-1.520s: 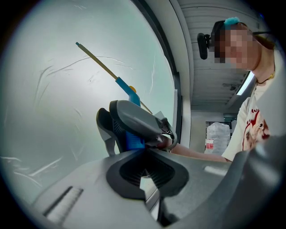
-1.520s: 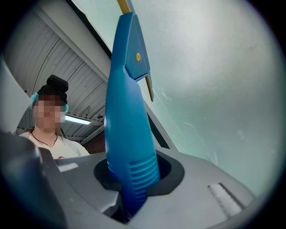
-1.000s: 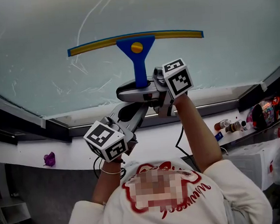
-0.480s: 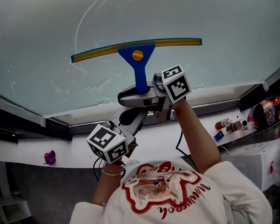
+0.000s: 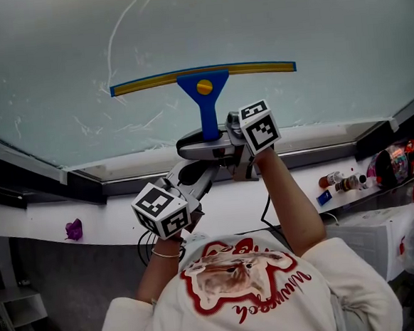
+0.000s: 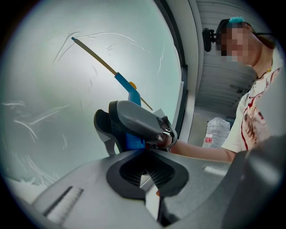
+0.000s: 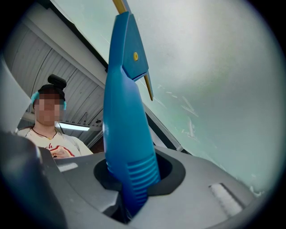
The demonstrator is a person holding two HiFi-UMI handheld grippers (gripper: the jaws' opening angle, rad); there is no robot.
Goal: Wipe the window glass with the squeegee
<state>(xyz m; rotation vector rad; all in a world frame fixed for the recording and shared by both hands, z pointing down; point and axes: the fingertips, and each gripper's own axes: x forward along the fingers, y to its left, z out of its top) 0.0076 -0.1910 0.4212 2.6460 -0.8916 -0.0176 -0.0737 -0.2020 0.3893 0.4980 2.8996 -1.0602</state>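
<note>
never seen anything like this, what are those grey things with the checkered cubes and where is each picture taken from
There is no robot here. A person holds a two-jaw gripper in each hand, and the marker cubes are part of the grippers. The head view comes from a camera on the person's head, facing a window glass. The two gripper views come from cameras riding on each gripper, looking along its jaws. The right gripper is clamped on the blue handle of a squeegee, whose blade lies against the streaky glass. The left gripper is shut on nothing and sits just below the right one. On the ledge under the window are small bottles and a purple thing.
</note>
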